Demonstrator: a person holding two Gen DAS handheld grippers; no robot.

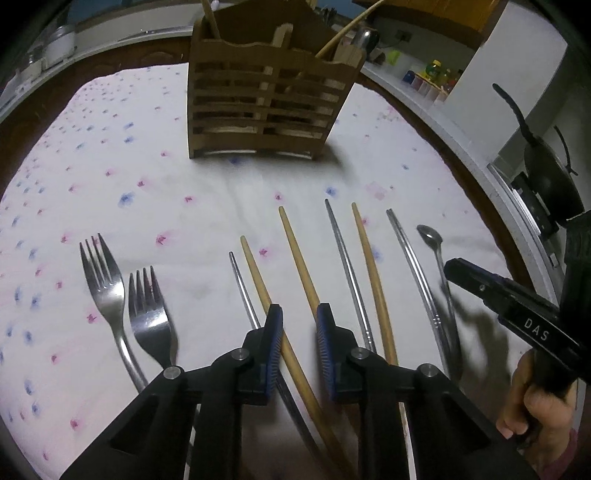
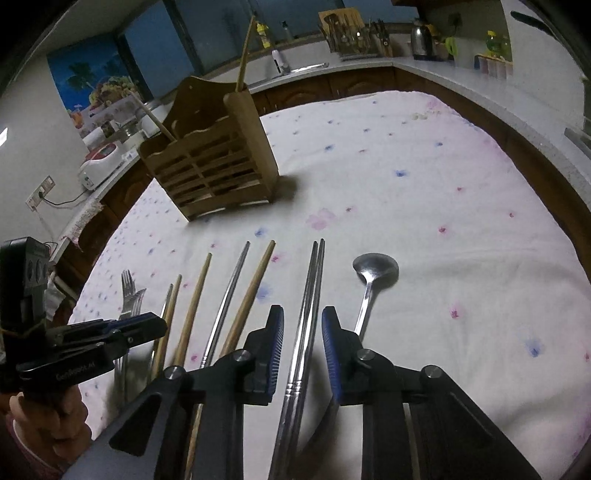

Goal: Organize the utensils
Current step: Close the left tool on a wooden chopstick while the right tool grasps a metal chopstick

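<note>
A row of utensils lies on the flowered tablecloth (image 1: pixel 184 206): two forks (image 1: pixel 101 280), wooden and metal chopsticks, and a spoon (image 1: pixel 428 234). My left gripper (image 1: pixel 300 326) is open and low over the row. One wooden chopstick (image 1: pixel 299 258) runs between its pads, close to the left one, with a gap on the right. My right gripper (image 2: pixel 303 328) is also open and straddles a pair of metal chopsticks (image 2: pixel 314 288) without pinching them. The spoon (image 2: pixel 375 267) lies just right of it. A slatted wooden holder (image 1: pixel 266 103) stands behind the row with wooden chopsticks upright in it.
The right gripper (image 1: pixel 498 299) and a hand show at the left view's right edge. A dark wok (image 1: pixel 546 173) sits beyond the table's right rim. Counters with a kettle (image 2: pixel 421 35), a knife rack (image 2: pixel 351 33) and a white appliance (image 2: pixel 103 158) ring the table.
</note>
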